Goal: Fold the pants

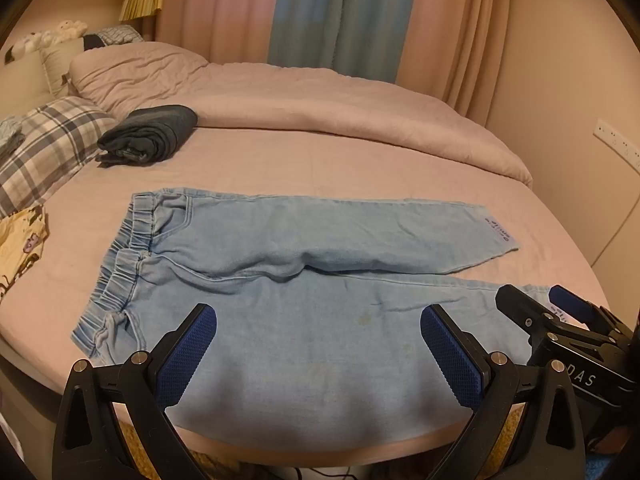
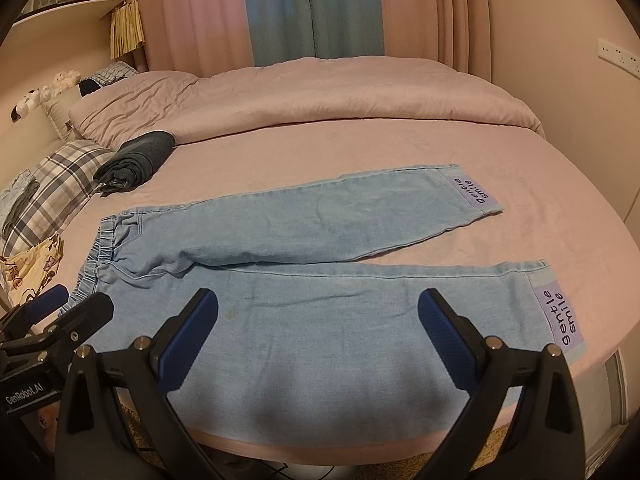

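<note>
The light-blue denim pants (image 2: 320,240) lay flat and unfolded on the pink bed (image 2: 320,152); both grippers, left (image 1: 318,354) and right (image 2: 318,338), hovered with fingers apart, probably about to pinch the near leg.

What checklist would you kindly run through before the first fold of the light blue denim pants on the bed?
1. Light blue denim pants lie spread flat on the pink bed sheet, both legs apart: ok.
2. Left gripper open and empty, above the near leg close to the elastic waistband: ok.
3. Right gripper open and empty, above the near leg toward the lilac cuff label: ok.
4. Folding area clear: dark folded garment and plaid pillow lie apart from the pants: ok.
5. Near leg fully on the bed: its edge reaches the mattress rim: cannot tell.
</note>
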Demonstrator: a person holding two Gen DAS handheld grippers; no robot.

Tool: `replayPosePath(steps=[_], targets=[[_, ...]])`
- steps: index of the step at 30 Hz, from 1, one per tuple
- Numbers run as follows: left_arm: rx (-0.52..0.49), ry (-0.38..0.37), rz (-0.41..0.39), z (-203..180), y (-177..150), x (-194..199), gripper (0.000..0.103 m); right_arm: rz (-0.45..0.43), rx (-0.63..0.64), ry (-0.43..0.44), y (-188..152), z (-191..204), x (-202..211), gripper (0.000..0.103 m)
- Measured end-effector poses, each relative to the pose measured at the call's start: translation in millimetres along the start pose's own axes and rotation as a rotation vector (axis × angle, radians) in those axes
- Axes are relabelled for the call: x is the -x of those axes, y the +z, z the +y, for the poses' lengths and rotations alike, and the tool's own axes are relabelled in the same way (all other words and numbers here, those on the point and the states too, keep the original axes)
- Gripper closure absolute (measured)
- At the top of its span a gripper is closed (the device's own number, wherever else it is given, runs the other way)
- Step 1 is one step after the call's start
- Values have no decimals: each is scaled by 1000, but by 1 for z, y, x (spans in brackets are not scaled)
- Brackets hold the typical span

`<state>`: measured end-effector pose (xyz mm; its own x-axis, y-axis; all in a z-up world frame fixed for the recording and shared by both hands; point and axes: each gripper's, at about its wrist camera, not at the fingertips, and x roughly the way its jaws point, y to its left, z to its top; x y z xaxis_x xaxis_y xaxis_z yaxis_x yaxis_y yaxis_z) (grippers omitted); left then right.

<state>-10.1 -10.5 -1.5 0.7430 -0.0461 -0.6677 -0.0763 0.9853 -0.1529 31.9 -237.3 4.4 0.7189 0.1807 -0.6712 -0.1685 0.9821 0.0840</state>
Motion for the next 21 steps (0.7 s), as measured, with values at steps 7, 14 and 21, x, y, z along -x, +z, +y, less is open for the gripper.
replayPosePath(steps=[7, 14, 21], targets=[[3, -4, 3, 1, 1, 0, 0, 1, 2, 0, 1, 1, -1, 2], [10, -18, 20, 5, 1, -9, 0, 12, 1, -10, 1, -1, -6, 2], [31, -12, 37, 12, 2, -19, 0, 27, 0, -9, 0, -2, -14, 2]])
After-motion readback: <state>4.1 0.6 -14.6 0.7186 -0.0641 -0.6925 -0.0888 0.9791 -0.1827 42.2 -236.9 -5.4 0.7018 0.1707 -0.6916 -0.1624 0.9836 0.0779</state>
